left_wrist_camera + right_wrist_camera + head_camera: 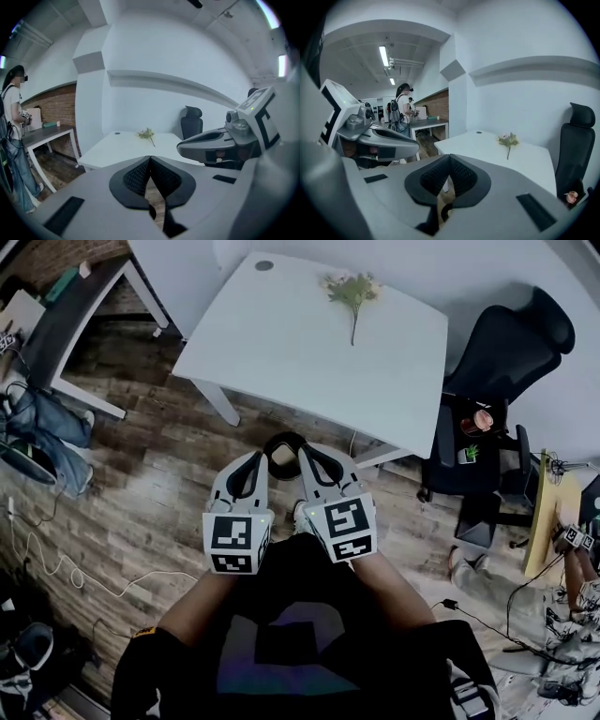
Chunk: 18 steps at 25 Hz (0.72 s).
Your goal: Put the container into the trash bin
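Your left gripper has its jaws pressed together on nothing. Your right gripper, just beside it, is closed the same way, and both are held over the wood floor. Beyond them the white table carries a flower sprig near its far edge; no view tells where the container is.

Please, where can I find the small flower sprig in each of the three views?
Head view: the flower sprig lies top centre, on the white table.
Left gripper view: the sprig is near the picture's centre.
Right gripper view: the sprig is right of centre.
Shared landmark: the black office chair, right of the sprig in all views.
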Each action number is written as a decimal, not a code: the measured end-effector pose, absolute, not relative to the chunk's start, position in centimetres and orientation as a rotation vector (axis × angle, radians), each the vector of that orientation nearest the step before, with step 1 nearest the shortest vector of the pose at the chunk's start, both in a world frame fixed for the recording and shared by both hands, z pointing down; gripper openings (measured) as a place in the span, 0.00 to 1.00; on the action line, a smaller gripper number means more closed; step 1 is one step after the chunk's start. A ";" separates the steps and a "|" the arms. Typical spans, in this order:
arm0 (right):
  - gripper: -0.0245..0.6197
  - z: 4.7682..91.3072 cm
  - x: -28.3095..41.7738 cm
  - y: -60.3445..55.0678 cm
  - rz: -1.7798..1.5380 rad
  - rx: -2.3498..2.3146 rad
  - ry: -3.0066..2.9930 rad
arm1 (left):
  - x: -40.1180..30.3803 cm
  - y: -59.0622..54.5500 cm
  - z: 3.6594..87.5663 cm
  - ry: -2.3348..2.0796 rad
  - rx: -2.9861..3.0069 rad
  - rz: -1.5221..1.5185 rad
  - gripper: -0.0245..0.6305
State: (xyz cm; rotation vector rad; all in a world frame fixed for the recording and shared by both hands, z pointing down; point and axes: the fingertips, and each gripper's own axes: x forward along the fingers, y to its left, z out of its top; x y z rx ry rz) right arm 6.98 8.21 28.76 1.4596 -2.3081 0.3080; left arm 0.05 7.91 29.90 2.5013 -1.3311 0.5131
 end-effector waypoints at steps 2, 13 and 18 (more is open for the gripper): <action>0.06 26.9 7.5 8.7 0.265 1.483 -2.324 | 0.5 8.4 28.3 -1.340 2.531 0.472 0.05; 0.06 25.2 8.9 11.7 0.251 1.503 -2.348 | 1.9 10.2 25.3 -1.361 2.614 0.390 0.05; 0.06 25.3 8.1 11.6 0.254 1.472 -2.363 | 2.3 10.4 25.6 -1.342 2.642 0.420 0.05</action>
